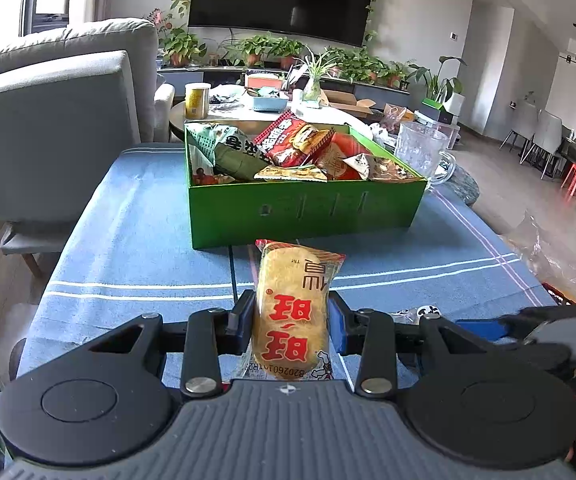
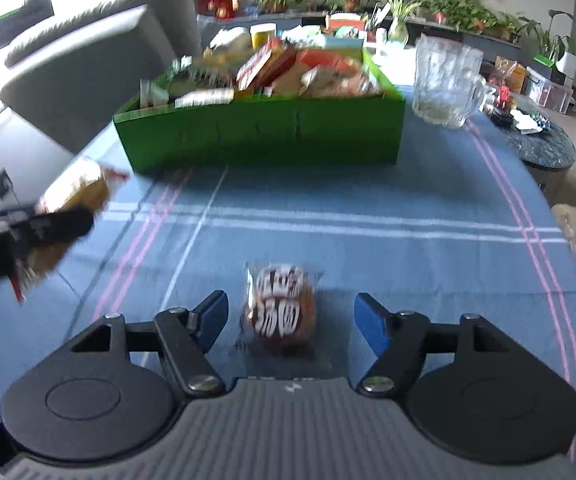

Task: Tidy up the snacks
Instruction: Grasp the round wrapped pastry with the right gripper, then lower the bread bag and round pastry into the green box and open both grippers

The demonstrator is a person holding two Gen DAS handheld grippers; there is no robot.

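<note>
My left gripper (image 1: 291, 318) is shut on a yellow rice cracker packet (image 1: 294, 312) with red characters, held above the blue tablecloth in front of the green box (image 1: 308, 210). The box is full of snack packets. In the right wrist view the left gripper (image 2: 43, 224) and its packet (image 2: 75, 188) show at the left. My right gripper (image 2: 288, 316) is open, its jaws on either side of a small brown snack packet (image 2: 279, 310) lying on the cloth. The green box (image 2: 263, 136) stands further back.
A glass mug (image 2: 444, 84) stands right of the box. A grey chair (image 1: 51, 128) is at the table's left. A low table (image 1: 247, 108) with clutter and plants lies behind. Clear plastic bags (image 1: 544, 252) sit at the table's right edge.
</note>
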